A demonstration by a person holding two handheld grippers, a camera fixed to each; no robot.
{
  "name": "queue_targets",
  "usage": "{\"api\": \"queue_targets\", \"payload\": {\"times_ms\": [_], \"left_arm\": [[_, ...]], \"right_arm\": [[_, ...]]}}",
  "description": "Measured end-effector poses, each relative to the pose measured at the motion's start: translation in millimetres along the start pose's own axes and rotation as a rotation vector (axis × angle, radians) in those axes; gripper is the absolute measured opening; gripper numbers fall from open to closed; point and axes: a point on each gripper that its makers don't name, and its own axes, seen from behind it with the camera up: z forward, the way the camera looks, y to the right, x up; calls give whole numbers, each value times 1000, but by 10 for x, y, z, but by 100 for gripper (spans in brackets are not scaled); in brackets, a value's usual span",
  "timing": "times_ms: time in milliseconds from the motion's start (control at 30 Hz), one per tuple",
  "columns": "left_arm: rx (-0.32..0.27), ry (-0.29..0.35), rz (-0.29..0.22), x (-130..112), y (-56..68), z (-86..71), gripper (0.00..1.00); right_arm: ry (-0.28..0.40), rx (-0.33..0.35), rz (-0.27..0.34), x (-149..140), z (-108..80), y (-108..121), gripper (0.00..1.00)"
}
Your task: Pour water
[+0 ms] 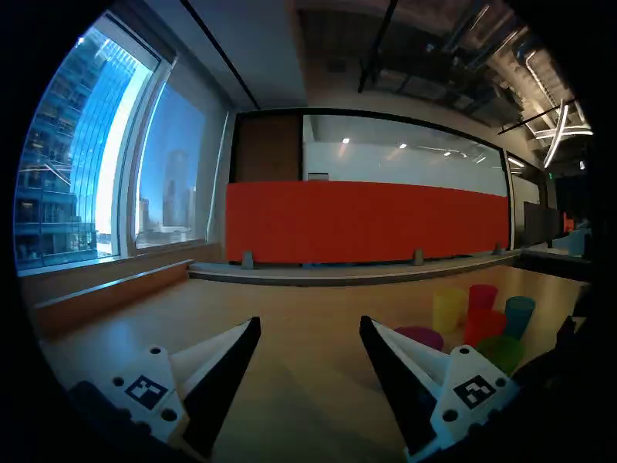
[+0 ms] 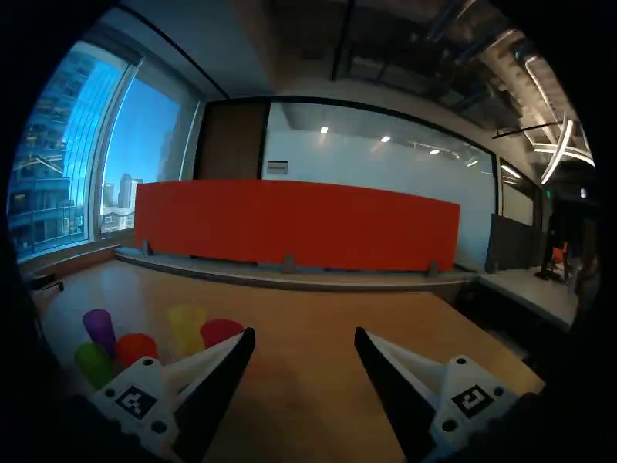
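Observation:
Several coloured plastic cups stand in a cluster on a wooden table [image 1: 308,309]. In the left gripper view they are right of the fingers: a yellow cup [image 1: 449,309], a pink cup [image 1: 483,296], a teal cup [image 1: 519,313], a red cup [image 1: 484,327], a purple cup [image 1: 421,336] and a green cup [image 1: 501,352]. My left gripper [image 1: 308,324] is open and holds nothing. In the right gripper view the cluster is to the left: a purple cup [image 2: 99,327], a red cup [image 2: 136,347], a yellow cup [image 2: 187,327], a pink cup [image 2: 222,332], a green cup [image 2: 94,363]. My right gripper [image 2: 303,336] is open, with nothing between its fingers.
An orange divider panel [image 1: 362,220] runs along the table's far edge. Large windows [image 1: 85,170] line the left wall. A second desk [image 2: 532,289] stands to the right past the table's edge.

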Motion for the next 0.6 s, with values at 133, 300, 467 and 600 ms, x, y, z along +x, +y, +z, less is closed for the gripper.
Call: {"api": "queue_targets", "payload": {"times_ms": [133,300,467,600], "left_arm": [[-3,-2,5,-2,11,0,95],[-4,-1,6,0,10,0,95],[-1,-2,9,1,17,9,96],[0,-3,10,2,17,11,95]], "right_arm": [[-1,0,-1,-5,5,-7,100],[0,-1,1,-13,-4,-5,100],[2,-4,5,-4,-30,25,100],[11,-6,7,15,-44,47,100]]}}
